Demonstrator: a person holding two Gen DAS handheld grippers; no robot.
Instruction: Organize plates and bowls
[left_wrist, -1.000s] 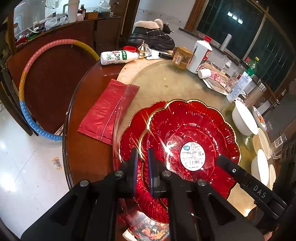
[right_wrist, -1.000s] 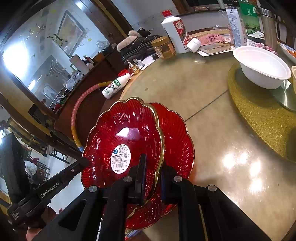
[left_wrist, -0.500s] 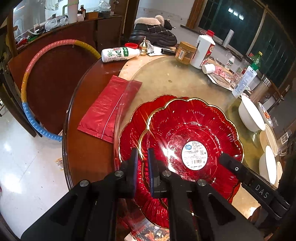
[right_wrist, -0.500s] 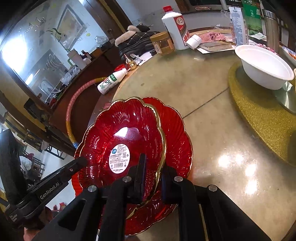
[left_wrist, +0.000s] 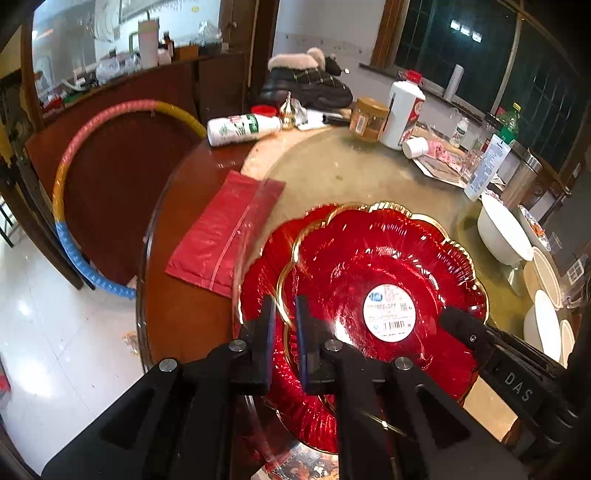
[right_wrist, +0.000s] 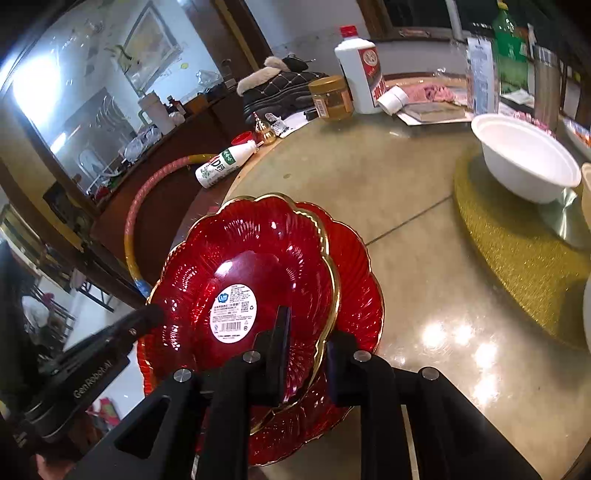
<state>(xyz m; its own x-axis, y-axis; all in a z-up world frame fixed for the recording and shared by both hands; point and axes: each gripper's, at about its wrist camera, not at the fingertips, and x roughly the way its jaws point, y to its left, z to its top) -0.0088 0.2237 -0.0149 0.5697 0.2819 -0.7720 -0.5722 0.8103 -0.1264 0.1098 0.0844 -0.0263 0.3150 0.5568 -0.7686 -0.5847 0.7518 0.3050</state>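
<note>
The round tabletop (left_wrist: 184, 206) has a dark red-brown wooden rim around a beige glossy centre. Beyond its far edge stands a white wall (left_wrist: 332, 29) with a dark, wood-framed window (left_wrist: 461, 40) to the right of it showing small reflected lights. Left of the tabletop, a low wooden sideboard (left_wrist: 122, 96) carries clutter, and a framed picture (right_wrist: 147, 40) hangs above it. Below the tabletop's left edge, the floor (left_wrist: 55, 332) is pale glossy tile, brightly lit.
</note>
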